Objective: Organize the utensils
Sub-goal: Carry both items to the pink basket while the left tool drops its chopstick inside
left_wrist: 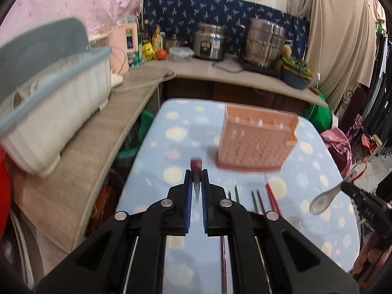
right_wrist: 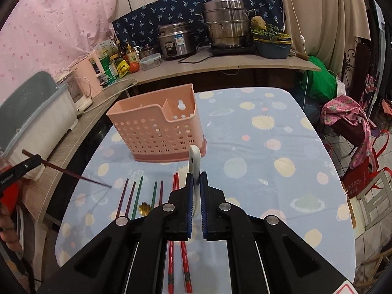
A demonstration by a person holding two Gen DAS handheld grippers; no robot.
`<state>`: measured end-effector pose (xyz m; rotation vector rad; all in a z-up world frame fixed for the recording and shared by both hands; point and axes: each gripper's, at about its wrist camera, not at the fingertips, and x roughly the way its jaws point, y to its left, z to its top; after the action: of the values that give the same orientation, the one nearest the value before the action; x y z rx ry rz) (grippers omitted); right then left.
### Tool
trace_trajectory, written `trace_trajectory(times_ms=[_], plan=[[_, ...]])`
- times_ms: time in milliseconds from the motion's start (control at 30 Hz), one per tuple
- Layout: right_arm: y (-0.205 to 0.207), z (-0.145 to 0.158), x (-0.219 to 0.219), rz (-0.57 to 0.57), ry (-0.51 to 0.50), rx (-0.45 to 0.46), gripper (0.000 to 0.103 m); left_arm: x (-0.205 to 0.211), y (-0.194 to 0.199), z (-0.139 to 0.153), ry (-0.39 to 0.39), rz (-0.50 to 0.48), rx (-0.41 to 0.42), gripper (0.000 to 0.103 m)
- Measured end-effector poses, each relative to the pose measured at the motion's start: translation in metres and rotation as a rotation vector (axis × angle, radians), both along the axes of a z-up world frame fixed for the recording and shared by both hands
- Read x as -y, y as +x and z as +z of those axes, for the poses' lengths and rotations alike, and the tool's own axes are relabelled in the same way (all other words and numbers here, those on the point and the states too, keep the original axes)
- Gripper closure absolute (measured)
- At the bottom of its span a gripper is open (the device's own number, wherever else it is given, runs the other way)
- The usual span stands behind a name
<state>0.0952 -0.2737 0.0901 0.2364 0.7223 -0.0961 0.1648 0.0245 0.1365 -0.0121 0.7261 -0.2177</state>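
A pink perforated utensil holder point(left_wrist: 257, 140) point(right_wrist: 156, 127) stands upright on the blue dotted tablecloth point(right_wrist: 257, 147). My left gripper point(left_wrist: 196, 175) is shut on a dark maroon chopstick point(left_wrist: 196, 169), seen end-on; in the right wrist view that chopstick point(right_wrist: 71, 174) slants over the table's left edge, held by the left gripper point(right_wrist: 29, 161). My right gripper point(right_wrist: 195, 176) is shut on a white ceramic spoon point(right_wrist: 195, 161), held above the table; it also shows in the left wrist view point(left_wrist: 323, 199). Purple, green and red chopsticks point(right_wrist: 137, 196) lie in front of the holder.
A small gold flower-shaped piece point(right_wrist: 144, 208) lies among the chopsticks. A white dish rack point(left_wrist: 49, 112) sits on the counter at left. Rice cooker point(right_wrist: 175, 41), steel pot point(right_wrist: 226, 25), bottles and a plant tub line the back counter. Bags and a chair point(right_wrist: 355, 127) stand at right.
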Motion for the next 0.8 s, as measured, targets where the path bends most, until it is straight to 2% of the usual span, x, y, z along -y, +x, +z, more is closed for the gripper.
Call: trace_trajectory(times_ms=[200,500,633,800], plan=[[0.04,0.023,0.006,0.002,0.006,0.055,0.098,0.008,0.039,0.049,-0.012,0.009,0.092,0.096],[0.103,0.044,0.013,-0.011,-0.009,0.115,0.098,0.025,0.072,0.128,-0.117,-0.006,0.246,0.096],[0.129,0.042,0.014,-0.012,-0.011,0.107,0.098,0.039,0.089,0.138,-0.153,-0.015,0.266,0.096],[0.152,0.027,0.013,-0.013,-0.026,0.073,0.098,0.054,0.108,0.128,-0.154,-0.021,0.254,0.096]])
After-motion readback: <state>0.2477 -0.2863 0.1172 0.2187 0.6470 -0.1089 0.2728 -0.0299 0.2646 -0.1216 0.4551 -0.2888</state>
